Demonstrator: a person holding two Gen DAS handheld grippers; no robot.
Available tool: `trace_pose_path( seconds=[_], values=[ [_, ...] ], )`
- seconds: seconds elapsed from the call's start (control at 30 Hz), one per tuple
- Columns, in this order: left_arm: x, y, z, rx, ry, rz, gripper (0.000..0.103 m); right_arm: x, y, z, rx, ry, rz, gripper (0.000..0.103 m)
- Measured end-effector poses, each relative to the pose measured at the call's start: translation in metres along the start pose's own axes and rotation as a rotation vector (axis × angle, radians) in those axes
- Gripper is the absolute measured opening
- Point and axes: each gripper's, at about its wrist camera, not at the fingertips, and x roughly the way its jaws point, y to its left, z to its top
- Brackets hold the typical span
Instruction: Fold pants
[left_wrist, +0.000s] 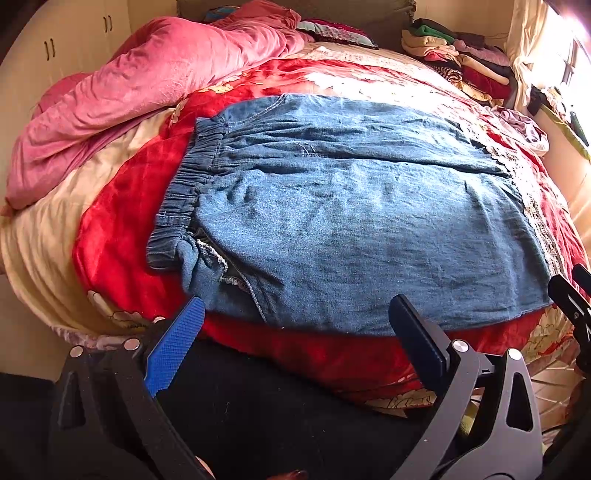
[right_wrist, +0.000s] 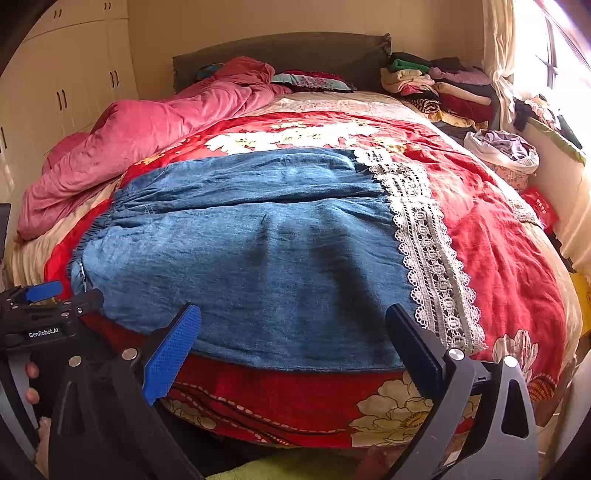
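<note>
Item: denim pants (left_wrist: 351, 206), flat on bed (left_wrist: 122, 199), long axis crosswise, waistband left. We held both grippers, left (left_wrist: 295, 325) and right (right_wrist: 293, 332), spread and empty, at the pants' near edge.

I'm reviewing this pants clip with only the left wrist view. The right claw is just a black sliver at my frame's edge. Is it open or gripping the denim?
Observer: The right claw is open and holds nothing. Its fingers are spread in front of the near edge of the pants.
Operator: What is the pale strip at the far right end of the pants?
Observer: It is a wide white lace band that runs across the leg end and lies flat on the red blanket.
Operator: Where is my own claw, seen from outside?
Observer: The left claw is level with the waistband end of the pants, by the bed's near edge.
</note>
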Motion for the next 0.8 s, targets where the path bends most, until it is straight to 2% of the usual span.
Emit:
trace_pose_path(
  seconds=[0.8],
  values=[
    [-0.0024, 0.0052, 0.0025, -0.011, -0.004, -0.004, 0.094, -0.0011, 0.0055, 0.0016, -0.02, -0.001, -0.01, 0.099]
  ],
)
